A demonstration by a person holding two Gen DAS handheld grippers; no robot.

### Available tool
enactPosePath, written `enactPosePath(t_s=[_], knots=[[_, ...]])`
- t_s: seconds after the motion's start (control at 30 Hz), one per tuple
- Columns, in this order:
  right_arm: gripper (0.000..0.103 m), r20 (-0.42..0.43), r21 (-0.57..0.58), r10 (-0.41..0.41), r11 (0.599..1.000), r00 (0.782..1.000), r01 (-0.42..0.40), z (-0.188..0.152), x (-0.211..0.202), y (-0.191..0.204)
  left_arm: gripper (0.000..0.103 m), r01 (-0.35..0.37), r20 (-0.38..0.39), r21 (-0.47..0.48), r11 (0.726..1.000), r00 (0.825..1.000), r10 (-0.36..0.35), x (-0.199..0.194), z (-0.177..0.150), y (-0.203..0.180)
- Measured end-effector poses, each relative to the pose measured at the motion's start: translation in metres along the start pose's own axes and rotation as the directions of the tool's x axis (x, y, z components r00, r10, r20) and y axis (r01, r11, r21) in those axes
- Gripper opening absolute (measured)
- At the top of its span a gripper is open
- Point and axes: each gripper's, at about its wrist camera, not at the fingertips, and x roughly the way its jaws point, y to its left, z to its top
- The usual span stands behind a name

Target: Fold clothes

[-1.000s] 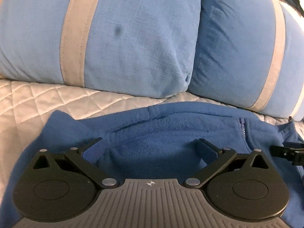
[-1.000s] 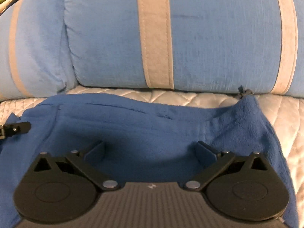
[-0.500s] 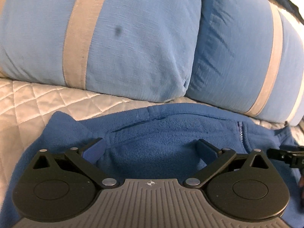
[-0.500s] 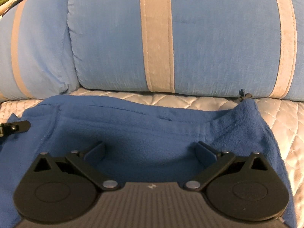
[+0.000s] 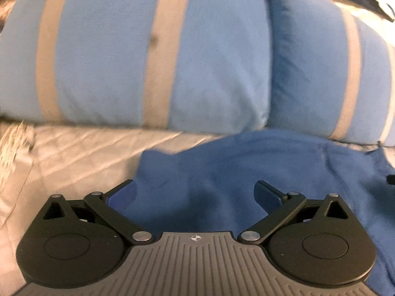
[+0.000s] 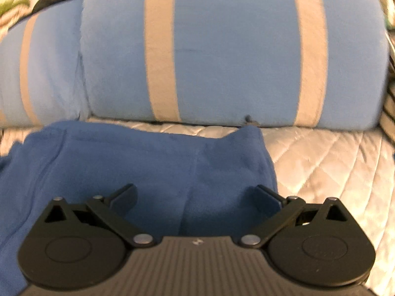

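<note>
Blue fleece garment spread on a quilted bed

The blue fleece garment (image 5: 246, 172) is laid below striped pillows (image 6: 234, 49); the left hand-held gripper (image 5: 196, 192) and right hand-held gripper (image 6: 196, 194) are held wide apart over it, nothing gripped.

left tongs (image 5: 195, 194) black | grey ribbed body | silver screws

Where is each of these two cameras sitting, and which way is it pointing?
Left wrist: sits on the left gripper, looks along its open fingers over the blue fleece toward striped pillows.
Right wrist: sits on the right gripper, fingers open, same direction, more quilted cover on its right.
Shared: the fleece, pillows and cover; no hand shows.
</note>
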Motion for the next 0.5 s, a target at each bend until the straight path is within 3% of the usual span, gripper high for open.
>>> enactPosePath(t_s=[0.13,0.23,0.5], knots=[[0.102,0.046,0.101,0.007,0.995,0.999,-0.012,-0.011,0.006,-0.013,0.103,-0.004,-0.033,-0.156,0.988,0.999,-0.001,0.019,-0.018,0.021],[0.102,0.065,0.115,0.010,0.993,0.998,-0.017,-0.010,0.004,-0.014,0.103,-0.009,-0.031,-0.138,0.990,0.999,0.005,0.020,-0.017,0.017],[0.103,0.006,0.053,-0.050,0.997,0.999,0.049,0.001,-0.002,-0.003,0.103,-0.029,-0.066,-0.155,0.988,0.998,0.019,0.010,-0.008,0.023]])
